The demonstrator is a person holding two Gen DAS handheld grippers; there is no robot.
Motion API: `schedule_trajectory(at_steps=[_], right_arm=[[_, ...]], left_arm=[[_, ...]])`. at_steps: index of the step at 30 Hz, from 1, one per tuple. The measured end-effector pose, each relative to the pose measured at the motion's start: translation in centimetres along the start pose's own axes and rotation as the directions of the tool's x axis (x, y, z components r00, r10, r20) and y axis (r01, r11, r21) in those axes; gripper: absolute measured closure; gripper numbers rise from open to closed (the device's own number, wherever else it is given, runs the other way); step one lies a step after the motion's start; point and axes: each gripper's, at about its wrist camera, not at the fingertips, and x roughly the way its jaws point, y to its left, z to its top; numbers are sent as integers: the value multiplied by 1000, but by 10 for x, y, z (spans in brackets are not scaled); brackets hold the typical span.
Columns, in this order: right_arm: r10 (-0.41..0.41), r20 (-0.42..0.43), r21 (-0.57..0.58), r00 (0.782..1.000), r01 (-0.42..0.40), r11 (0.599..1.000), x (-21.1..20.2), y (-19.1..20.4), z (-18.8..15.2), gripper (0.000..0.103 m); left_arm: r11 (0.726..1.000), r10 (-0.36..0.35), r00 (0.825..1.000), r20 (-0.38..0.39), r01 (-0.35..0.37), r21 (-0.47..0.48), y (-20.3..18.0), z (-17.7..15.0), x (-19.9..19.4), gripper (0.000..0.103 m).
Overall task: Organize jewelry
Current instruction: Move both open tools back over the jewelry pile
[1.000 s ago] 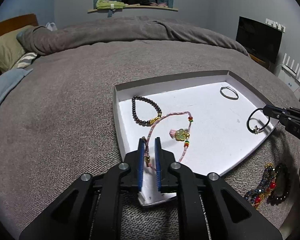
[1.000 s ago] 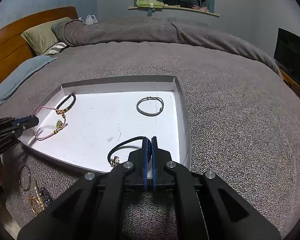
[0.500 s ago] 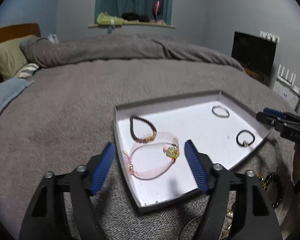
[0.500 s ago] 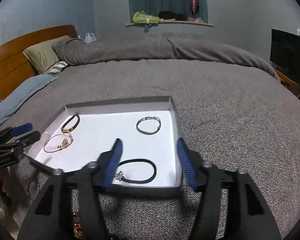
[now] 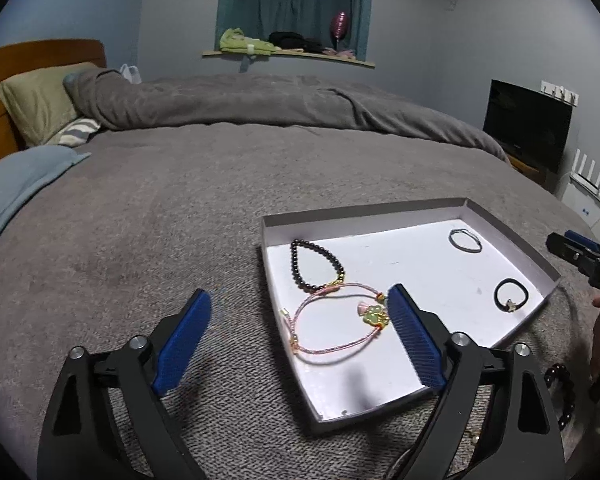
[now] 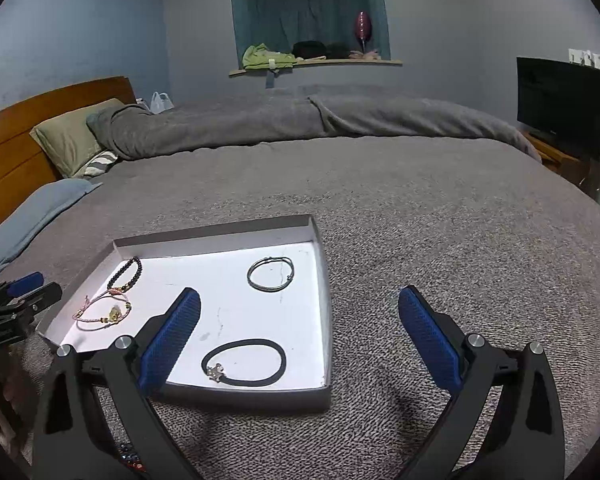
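**Four pieces boxed, more waiting**

Left view: the left tongs (image 5: 296,332), just opened wide and empty, hang over the pink cord bracelet (image 5: 332,326) in the shallow white cardboard tray (image 5: 364,216); dark beads (image 5: 560,396) lie outside on the grey bedspread (image 5: 140,220).

Right view: the right tongs (image 6: 300,332), likewise just opened, empty, above the black elastic band (image 6: 244,362).

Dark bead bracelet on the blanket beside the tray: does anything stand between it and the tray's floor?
Only the tray's low side wall lies between the dark bead bracelet and the white floor, so the bracelet must be lifted over it. The floor just behind that wall is bare.
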Motion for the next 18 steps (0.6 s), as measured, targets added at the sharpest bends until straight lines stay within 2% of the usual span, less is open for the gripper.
schedule_trajectory(at_steps=[6, 13, 18], right_arm=[[-39, 47, 5, 998, 39, 999, -13, -5, -10, 5], [-59, 62, 49, 996, 56, 997, -35, -17, -35, 5], [-73, 62, 49, 995, 70, 996, -48, -18, -51, 5]], left_arm=[[999, 31, 999, 22, -31, -13, 5, -7, -10, 8], [998, 48, 998, 30, -46, -38, 14, -23, -26, 8], [999, 44, 999, 27, -44, -6, 7, -38, -39, 7]])
